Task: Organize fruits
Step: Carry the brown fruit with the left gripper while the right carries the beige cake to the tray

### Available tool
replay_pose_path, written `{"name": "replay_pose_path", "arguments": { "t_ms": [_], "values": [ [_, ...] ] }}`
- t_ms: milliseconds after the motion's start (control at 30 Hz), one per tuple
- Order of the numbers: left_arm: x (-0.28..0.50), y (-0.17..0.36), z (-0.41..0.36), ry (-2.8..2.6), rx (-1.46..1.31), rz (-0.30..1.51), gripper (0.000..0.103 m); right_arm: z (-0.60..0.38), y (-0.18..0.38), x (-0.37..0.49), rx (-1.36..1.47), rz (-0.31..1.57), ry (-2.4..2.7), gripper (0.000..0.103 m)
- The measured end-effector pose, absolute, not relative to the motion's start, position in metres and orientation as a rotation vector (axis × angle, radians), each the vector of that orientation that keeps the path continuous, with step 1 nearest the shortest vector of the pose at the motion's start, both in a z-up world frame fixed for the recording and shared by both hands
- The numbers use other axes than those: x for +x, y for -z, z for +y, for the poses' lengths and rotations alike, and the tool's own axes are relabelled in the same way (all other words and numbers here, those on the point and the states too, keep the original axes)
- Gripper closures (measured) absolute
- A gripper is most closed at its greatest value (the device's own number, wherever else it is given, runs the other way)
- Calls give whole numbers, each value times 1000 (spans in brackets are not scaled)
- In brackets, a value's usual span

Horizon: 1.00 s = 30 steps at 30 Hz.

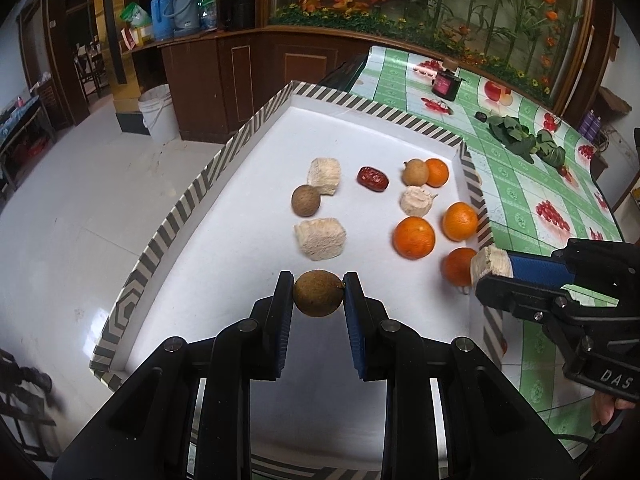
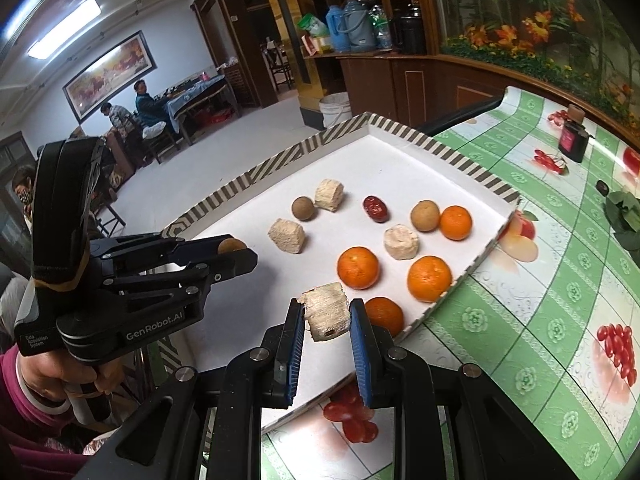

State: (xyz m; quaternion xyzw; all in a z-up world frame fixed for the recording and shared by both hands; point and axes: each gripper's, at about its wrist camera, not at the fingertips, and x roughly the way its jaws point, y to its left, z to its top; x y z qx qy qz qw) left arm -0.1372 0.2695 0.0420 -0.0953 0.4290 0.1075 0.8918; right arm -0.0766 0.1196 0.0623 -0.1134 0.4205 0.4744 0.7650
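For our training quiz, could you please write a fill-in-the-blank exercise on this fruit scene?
1. The left gripper is shut on a brown ____.
2. The right gripper is shut on a beige ____ chunk.
3. ____ oranges lie on the tray.
4. The red date lies ____ the tray.

Missing: longan; sugarcane; four; on

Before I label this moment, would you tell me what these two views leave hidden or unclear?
- Nearest orange: left wrist view, partly behind the right gripper and its pale block; right wrist view, behind that gripper's finger.
- Brown round fruit held by the left gripper: right wrist view, mostly hidden by the fingers.
- Tray near edge: both views, covered by the gripper bodies.
- Small dark object on the tablecloth: too small to identify.
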Motion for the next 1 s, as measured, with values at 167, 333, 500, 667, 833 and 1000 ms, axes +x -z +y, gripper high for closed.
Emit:
{"name": "replay_pose_path", "arguments": {
  "t_ms": [167, 333, 500, 667, 833, 1000],
  "values": [
    [-133, -38, 272, -225, -205, 901, 79, 133, -54, -79, -281, 927, -1049, 81],
    [-130, -35, 274, -227, -212, 906, 79, 146, -45, -78, -317, 943, -1049, 81],
    [-127, -32, 274, -219, -214, 916, 79, 151, -37, -71, -332, 960, -1030, 81],
    [-124, -29, 274, -216, -222, 924, 79, 153, -33, -69, -348, 966, -1023, 81],
    [-121, -28, 273, -222, -219, 923, 79, 154, -30, -66, -347, 963, -1014, 81],
    [-116, -26, 270, -227, -215, 927, 79, 153, -31, -64, -351, 950, -990, 81]
  ]
}}
